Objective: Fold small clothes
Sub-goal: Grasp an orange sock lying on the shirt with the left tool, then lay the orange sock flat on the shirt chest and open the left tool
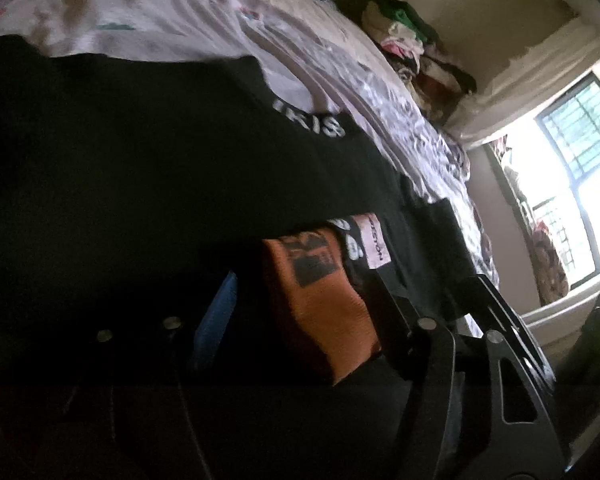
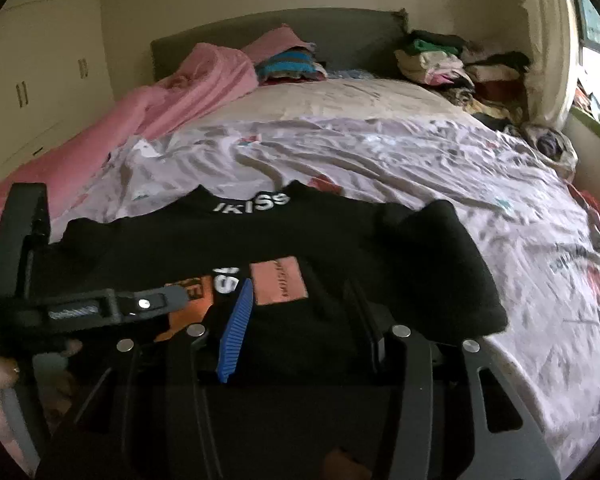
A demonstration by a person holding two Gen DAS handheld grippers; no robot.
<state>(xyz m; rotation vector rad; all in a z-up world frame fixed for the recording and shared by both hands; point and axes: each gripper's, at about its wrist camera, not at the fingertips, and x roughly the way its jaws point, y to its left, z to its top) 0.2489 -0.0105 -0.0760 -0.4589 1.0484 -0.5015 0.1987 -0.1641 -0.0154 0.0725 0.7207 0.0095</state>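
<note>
- The small black top (image 2: 260,240) is being carried by the bed (image 2: 420,160), spread flat close to its near edge, with the white-lettered neckband pointing toward the headboard.
- A near portion is being shown turned over, so that an orange patch (image 1: 320,304) and a pink label (image 2: 278,284) are being exposed face up.
- The left gripper (image 1: 304,280) is being held low over that turned part, its tongs at a middling width with the orange patch lying between them; whether the pads are pressing on the cloth cannot be told.
- The right gripper (image 2: 300,292) is being held just beside it, its tongs standing apart over the black cloth by the label, with nothing being pinched.
- If only the upper layer is being caught by the left tongs, the fold is likely being dragged crooked and the hem left behind.
- If the cloth is not being pinned by the right tongs, the whole top is at risk of being slid along the wrinkled sheet rather than folded.
- Because the top is lying so near the bed's near edge, a pull toward the person is risking it being drawn off.
- The two grippers are being worked very close together, so a knock between them is being risked.
- The pink blanket (image 2: 180,88) along the left edge and the clothes pile (image 2: 440,60) at the far right corner are well apart and are not being endangered.
</note>
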